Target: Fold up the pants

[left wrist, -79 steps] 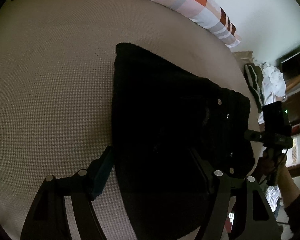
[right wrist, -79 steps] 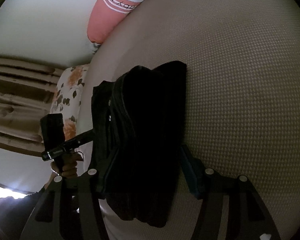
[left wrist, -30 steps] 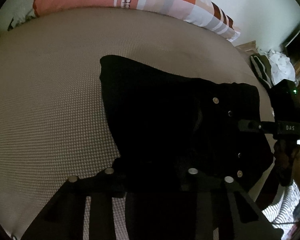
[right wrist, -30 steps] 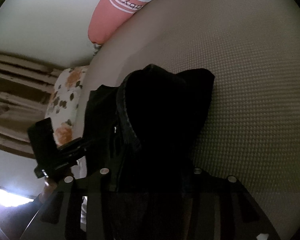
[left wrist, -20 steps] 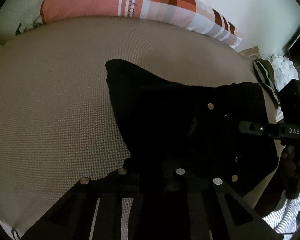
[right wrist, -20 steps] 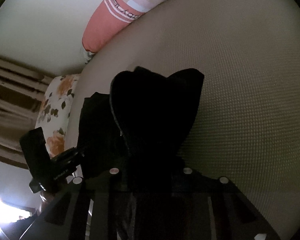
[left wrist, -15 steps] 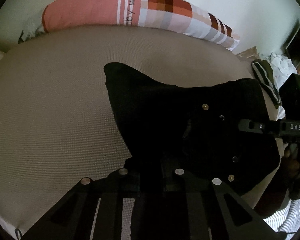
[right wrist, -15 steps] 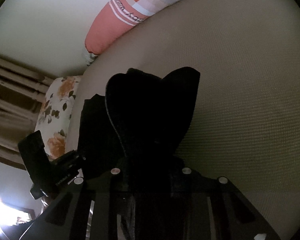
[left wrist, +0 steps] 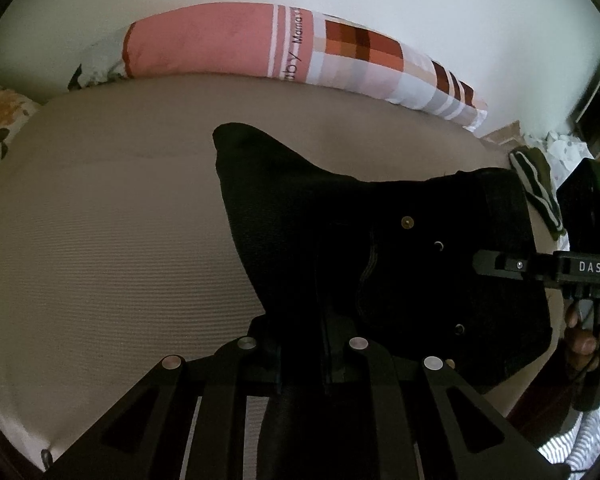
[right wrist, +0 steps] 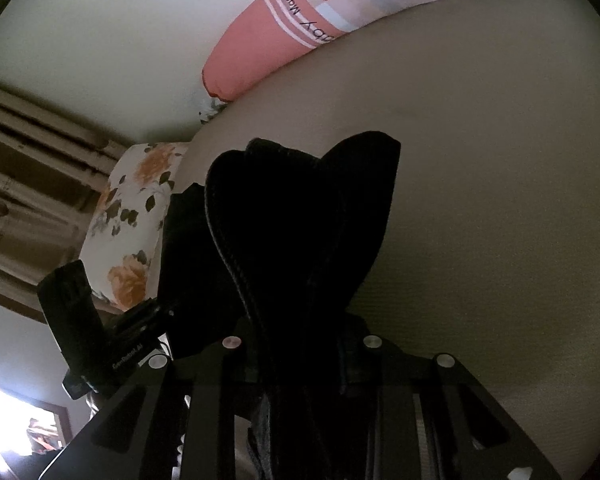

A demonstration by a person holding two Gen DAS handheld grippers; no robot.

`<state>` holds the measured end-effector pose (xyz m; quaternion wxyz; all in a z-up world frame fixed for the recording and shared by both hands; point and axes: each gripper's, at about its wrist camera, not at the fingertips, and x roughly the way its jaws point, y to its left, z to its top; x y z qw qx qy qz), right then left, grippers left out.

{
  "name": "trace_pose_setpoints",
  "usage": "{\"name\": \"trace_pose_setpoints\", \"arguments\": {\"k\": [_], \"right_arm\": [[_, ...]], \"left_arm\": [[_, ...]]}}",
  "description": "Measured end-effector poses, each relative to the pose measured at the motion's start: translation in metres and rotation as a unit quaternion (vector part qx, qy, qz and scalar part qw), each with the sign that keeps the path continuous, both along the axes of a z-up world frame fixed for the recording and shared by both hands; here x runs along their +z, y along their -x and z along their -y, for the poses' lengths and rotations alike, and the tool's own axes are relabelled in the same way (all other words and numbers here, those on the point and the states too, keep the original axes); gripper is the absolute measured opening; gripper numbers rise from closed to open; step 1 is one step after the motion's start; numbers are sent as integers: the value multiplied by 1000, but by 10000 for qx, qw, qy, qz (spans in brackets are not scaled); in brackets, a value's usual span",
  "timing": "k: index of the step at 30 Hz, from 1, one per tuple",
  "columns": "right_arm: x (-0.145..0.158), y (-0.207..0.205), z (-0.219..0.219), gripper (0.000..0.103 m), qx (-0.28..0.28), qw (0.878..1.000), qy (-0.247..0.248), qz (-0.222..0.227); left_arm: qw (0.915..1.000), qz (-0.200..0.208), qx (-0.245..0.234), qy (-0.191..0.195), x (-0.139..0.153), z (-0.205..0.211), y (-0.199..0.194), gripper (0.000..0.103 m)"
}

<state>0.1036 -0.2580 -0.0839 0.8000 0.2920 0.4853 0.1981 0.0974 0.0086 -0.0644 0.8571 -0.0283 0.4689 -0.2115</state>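
Pants (left wrist: 380,248): black, one pair, near edge pinched in both grippers and raised off the beige bed (left wrist: 100,240); far corner droops toward the mattress. Left gripper (left wrist: 300,344) nearly shut, cloth between its jaws. Right gripper (right wrist: 300,344) likewise clamped on bunched fabric, seam running through the jaws. Judged stage: garment already doubled into a short bundle; this lift looks like one more fold, not yet laid down or smoothed. Count: two grippers, one long pink patchwork bolster (left wrist: 300,56), one floral pillow (right wrist: 136,216).
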Motion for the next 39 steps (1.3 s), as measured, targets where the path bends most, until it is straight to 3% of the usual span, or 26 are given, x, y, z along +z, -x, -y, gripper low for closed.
{"name": "trace_pose_setpoints", "arguments": {"k": [13,25,39], "right_arm": [[11,-39,-14,23,122,9998,-17,154],[13,-115,-15,23,61,9999,-32,124],[10,-190,-8,23,-149,9994,295,72]], "left_arm": [[9997,192,164,8,15,-18,-27,14],[9995,218,222,-83,16,-22,-104,14],[9991,281,274,-136,7,-18,-187,14]]}}
